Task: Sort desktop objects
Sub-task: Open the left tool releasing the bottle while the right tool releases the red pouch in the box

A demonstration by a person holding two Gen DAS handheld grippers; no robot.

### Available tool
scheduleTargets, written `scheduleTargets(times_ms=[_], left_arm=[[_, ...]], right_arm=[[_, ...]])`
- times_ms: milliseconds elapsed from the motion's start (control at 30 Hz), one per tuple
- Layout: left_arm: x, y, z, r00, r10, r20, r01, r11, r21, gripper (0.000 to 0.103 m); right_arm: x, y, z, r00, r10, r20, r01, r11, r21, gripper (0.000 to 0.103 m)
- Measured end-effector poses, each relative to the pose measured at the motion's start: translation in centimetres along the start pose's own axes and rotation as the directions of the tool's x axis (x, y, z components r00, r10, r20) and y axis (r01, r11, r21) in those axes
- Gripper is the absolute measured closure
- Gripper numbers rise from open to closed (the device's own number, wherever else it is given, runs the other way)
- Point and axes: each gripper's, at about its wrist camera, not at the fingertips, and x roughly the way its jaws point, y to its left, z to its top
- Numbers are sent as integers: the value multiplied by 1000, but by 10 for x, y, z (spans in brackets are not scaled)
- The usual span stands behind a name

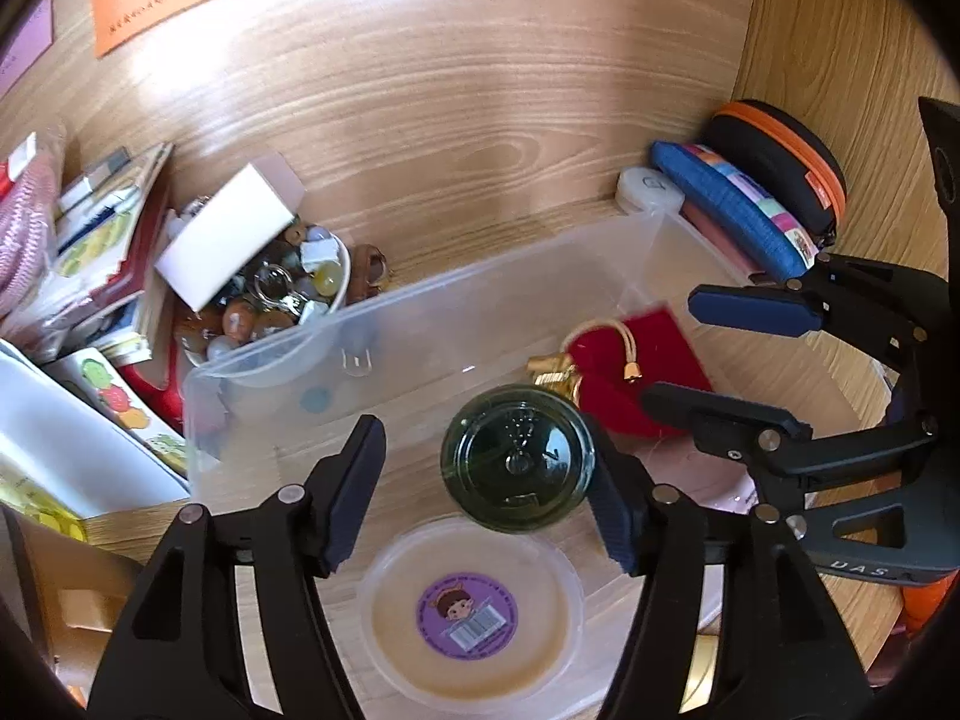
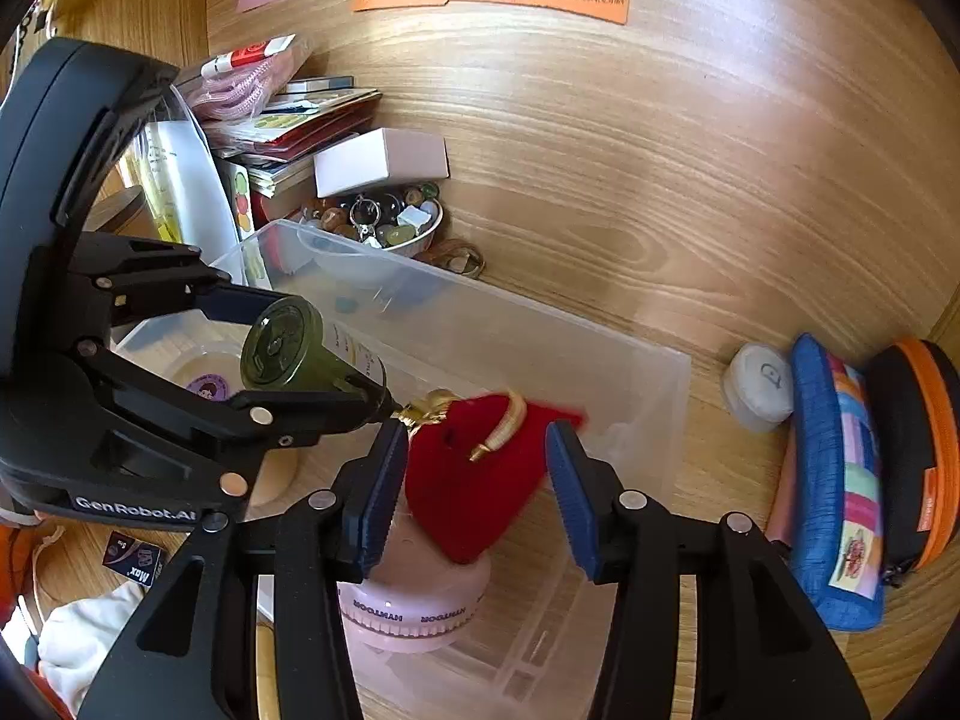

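A dark green glass bottle [image 1: 519,459] hangs over the clear plastic bin [image 1: 420,294], inside my left gripper [image 1: 483,438]. It leans on the right finger [image 1: 612,510] with a gap to the left pad, so the jaws are open. A red velvet pouch [image 2: 474,480] with gold cord sits between the spread pads of my right gripper [image 2: 475,435], its top edge blurred, over a pink round container [image 2: 414,606] in the bin [image 2: 510,300]. A round tub with a purple sticker [image 1: 471,606] lies under the bottle [image 2: 282,348].
A bowl of trinkets [image 1: 270,294] topped by a white box [image 1: 231,240] stands behind the bin, with stacked books [image 1: 108,228] to its left. A blue pencil case [image 2: 840,480], a black case with an orange zip [image 2: 918,450] and a white puck [image 2: 759,387] line the right wall.
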Motion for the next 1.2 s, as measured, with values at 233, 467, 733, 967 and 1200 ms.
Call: scheduleTargets(times_ms=[233,467,733,967,1200], left_arm=[[-14,2,1,999,36,17,-35,999,-8,36],[-35,6,-5,997,63,43,-61,998,-34,26],[-66,0,-13,990,107,94,-103,993,-49,22],[-87,-5,-32,976,170,136,-162,984,-68,12],[-105,-9,-53,969,197,152,-184,978,-94,11]], right_arm=[[-7,-4,0,1000,-27,10,26,1000,10,58],[-28,-7,-2,998,-52,36,51,998,32,47],[-57,2,-8,995,-68,77,65,997,40,43],[-80,10,-25,991,-86,102,79,995,68,27],[-94,15,-40,992,-76,103,66,993,94,27]])
